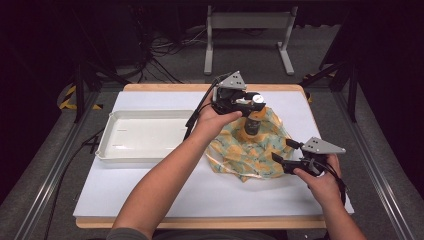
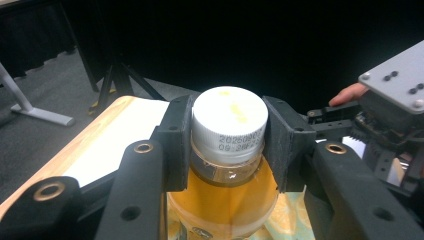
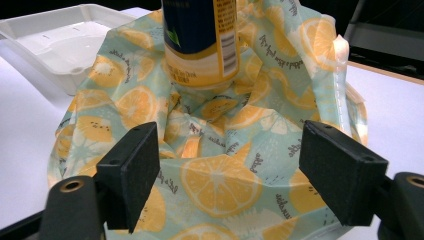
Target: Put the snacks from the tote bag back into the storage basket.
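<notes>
A bottle of yellow drink with a white cap and a dark label stands upright inside a lemon-print bag on the white table mat. My left gripper reaches in from the far side and is shut on the cap, one jaw on each side of it. Both of its pads press the cap's ribbed rim. My right gripper hovers open at the bag's near right edge. The bag's cloth lies just ahead of its spread jaws, apart from them.
A shallow white tray lies left of the bag, with nothing in it. The white mat covers a wooden table. A grey metal stand and cables sit on the floor beyond the far edge.
</notes>
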{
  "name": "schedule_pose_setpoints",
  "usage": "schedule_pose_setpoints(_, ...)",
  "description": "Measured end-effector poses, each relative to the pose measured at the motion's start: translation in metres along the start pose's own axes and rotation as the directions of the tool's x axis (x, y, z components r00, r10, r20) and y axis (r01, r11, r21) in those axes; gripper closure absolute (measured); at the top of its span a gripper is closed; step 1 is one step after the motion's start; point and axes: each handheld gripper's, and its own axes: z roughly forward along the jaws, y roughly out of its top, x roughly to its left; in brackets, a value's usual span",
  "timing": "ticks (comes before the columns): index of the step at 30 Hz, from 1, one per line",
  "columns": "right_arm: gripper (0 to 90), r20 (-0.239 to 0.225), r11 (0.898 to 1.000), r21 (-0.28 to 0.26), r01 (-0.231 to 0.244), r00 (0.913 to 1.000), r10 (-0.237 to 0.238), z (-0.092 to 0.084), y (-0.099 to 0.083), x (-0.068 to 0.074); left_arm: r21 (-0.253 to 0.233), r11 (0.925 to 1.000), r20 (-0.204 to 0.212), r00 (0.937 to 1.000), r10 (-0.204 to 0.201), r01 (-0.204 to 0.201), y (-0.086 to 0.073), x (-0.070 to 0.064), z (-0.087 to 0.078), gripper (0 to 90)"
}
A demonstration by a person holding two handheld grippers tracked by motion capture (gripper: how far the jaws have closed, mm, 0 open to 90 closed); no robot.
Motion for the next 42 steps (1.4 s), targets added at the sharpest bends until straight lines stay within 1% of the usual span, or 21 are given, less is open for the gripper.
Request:
schedule_pose_setpoints(1,24.7,0.0,1.0,-0.004,-0.002,1.0,0.002,0.0,0.0,0.0,-0.006,1.0,0.002,1.0,0.003,-0.003,0.002,-0.001,-0.001,58.2)
schedule_pose_setpoints(3,24.7,0.001,1.0,-0.005,-0.003,1.0,0.003,0.0,0.0,-0.001,-0.003,1.0,0.01,0.9999,0.008,-0.008,0.006,-0.003,-0.003,58.3)
schedule_pose_setpoints(8,24.8,0.002,1.0,-0.001,-0.003,1.0,0.003,0.0,-0.001,-0.001,-0.016,0.9998,0.016,0.9998,0.011,-0.011,0.014,-0.007,-0.007,58.2)
schedule_pose_setpoints(10,24.7,-0.001,1.0,0.0,-0.004,1.0,0.004,0.0,-0.001,0.0,-0.014,0.9997,0.02,0.9996,0.02,-0.019,0.017,-0.008,-0.009,58.2)
schedule_pose_setpoints(12,24.8,-0.002,1.0,-0.001,-0.003,1.0,0.003,0.0,-0.001,0.0,-0.006,0.9998,0.023,0.9996,0.017,-0.017,0.02,-0.009,-0.01,58.2)
schedule_pose_setpoints(15,24.9,0.002,1.0,-0.004,-0.005,1.0,0.005,0.0,0.0,-0.001,-0.019,0.9997,0.027,0.9995,0.015,-0.015,0.023,-0.01,-0.015,58.3)
schedule_pose_setpoints(17,24.9,0.0,1.0,-0.001,-0.003,1.0,0.003,0.0,-0.001,-0.001,-0.022,0.9997,0.02,0.9997,0.015,-0.014,0.023,-0.011,-0.019,58.3)
schedule_pose_setpoints(21,24.9,-0.003,1.0,0.0,-0.005,1.0,0.005,0.001,-0.001,-0.001,-0.03,0.9993,0.011,0.9997,0.023,-0.023,0.022,-0.013,-0.031,58.2)
schedule_pose_setpoints(28,24.9,-0.008,1.0,0.007,-0.002,1.0,0.002,0.003,-0.001,0.001,-0.029,0.9993,-0.006,0.9997,0.023,-0.024,0.018,-0.016,-0.05,58.2)
schedule_pose_setpoints(29,24.9,-0.01,1.0,0.008,-0.003,0.9999,0.003,0.003,-0.001,0.001,-0.026,0.9993,-0.005,0.9996,0.028,-0.028,0.017,-0.016,-0.052,58.2)
schedule_pose_setpoints(30,24.9,-0.011,1.0,0.008,-0.003,0.9999,0.004,0.004,-0.001,0.001,-0.018,0.9995,-0.01,0.9996,0.026,-0.027,0.015,-0.016,-0.059,58.2)
schedule_pose_setpoints(33,24.9,-0.013,1.0,0.013,-0.002,0.9999,0.002,0.004,-0.001,0.002,-0.015,0.9995,-0.016,0.9995,0.026,-0.026,0.011,-0.016,-0.068,58.2)
schedule_pose_setpoints(34,24.9,-0.013,1.0,0.013,-0.001,0.9999,0.001,0.005,-0.001,0.002,-0.018,0.9997,-0.02,0.9996,0.018,-0.018,0.009,-0.016,-0.072,58.2)
schedule_pose_setpoints(36,24.9,-0.015,1.0,0.013,0.001,0.9999,0.0,0.005,-0.001,0.002,-0.012,0.9998,-0.027,0.9995,0.015,-0.015,0.006,-0.016,-0.077,58.2)
schedule_pose_setpoints(37,24.9,-0.014,1.0,0.017,-0.002,0.9999,0.003,0.005,-0.001,0.002,-0.008,0.9998,-0.032,0.9993,0.02,-0.02,0.006,-0.015,-0.08,58.2)
schedule_pose_setpoints(38,24.9,-0.014,1.0,0.018,-0.002,0.9999,0.002,0.006,-0.002,0.002,-0.006,0.9998,-0.037,0.9992,0.016,-0.016,0.005,-0.016,-0.083,58.2)
schedule_pose_setpoints(39,24.9,-0.014,1.0,0.019,0.0,0.9999,0.0,0.006,-0.002,0.002,0.002,0.9997,-0.039,0.9989,0.025,-0.025,0.004,-0.016,-0.086,58.2)
schedule_pose_setpoints(42,24.9,-0.013,1.0,0.019,0.0,0.9999,0.0,0.006,-0.002,0.002,0.005,0.9998,-0.043,0.9989,0.021,-0.02,0.001,-0.017,-0.095,58.2)
